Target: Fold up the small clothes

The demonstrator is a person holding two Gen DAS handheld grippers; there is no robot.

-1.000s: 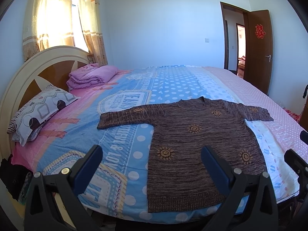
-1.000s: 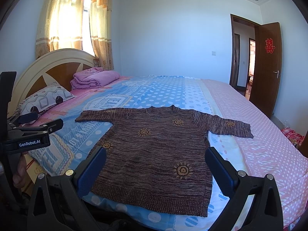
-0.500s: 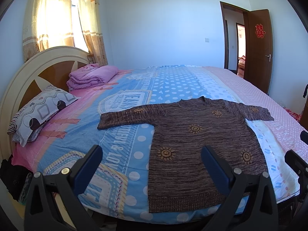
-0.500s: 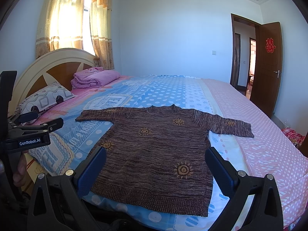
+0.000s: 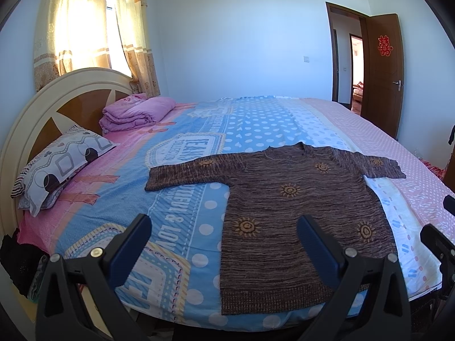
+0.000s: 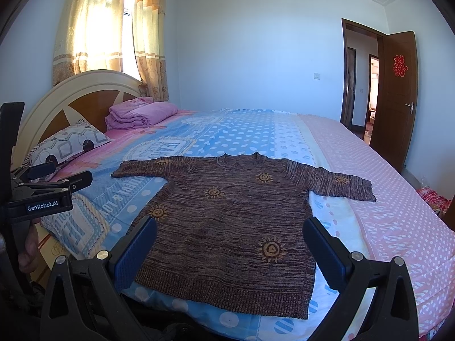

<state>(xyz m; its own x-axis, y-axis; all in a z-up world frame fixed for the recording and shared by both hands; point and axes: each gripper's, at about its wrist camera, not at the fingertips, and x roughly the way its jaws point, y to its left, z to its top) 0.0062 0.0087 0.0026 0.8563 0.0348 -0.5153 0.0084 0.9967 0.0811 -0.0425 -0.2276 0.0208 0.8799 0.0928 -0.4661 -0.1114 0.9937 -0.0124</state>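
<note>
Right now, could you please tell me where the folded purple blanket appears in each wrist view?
Left wrist view: folded purple blanket, upper left, by the headboard.
Right wrist view: blanket, upper left, beyond the patterned pillow.
Shared landmark: brown sweater.

Sunlit curtains point(image 5: 85, 28), open brown door point(image 5: 384, 71)

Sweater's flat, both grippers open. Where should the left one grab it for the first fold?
Probably the left sleeve's cuff: the brown sweater lies flat, sleeves spread, and that cuff is a free edge. Bring the left gripper in from the headboard side, low.
</note>
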